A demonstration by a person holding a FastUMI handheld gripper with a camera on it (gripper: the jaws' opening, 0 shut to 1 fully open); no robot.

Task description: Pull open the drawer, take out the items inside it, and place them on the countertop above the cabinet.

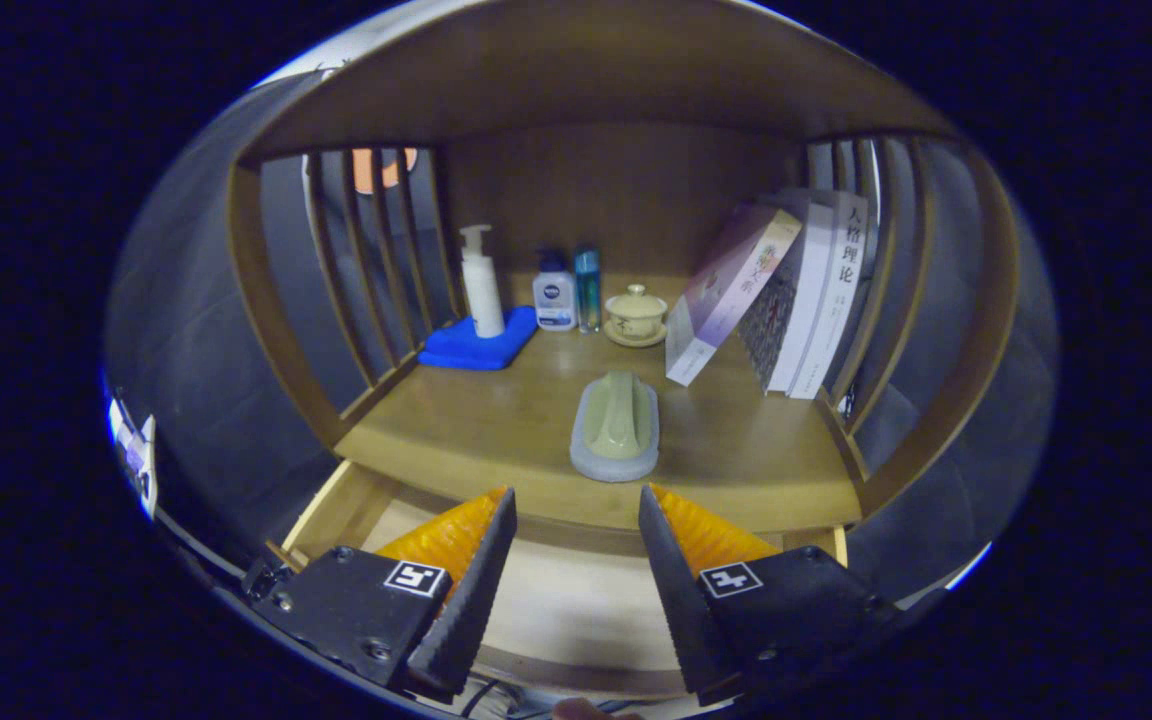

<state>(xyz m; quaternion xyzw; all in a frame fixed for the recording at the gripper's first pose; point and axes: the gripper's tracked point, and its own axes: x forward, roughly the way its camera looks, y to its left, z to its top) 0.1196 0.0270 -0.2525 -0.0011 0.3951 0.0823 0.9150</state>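
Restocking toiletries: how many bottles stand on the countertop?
3: a white pump bottle on the blue cloth, then a small white bottle and a slim blue bottle beside it. Books might hide more. The fingers are open.

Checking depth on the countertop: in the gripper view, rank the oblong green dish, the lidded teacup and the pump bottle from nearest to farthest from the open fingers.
1. Oblong green dish, just ahead of the gripper, near the countertop's front edge.
2. Lidded teacup, beyond the dish, toward the back.
3. Pump bottle, back left, standing on the blue cloth.
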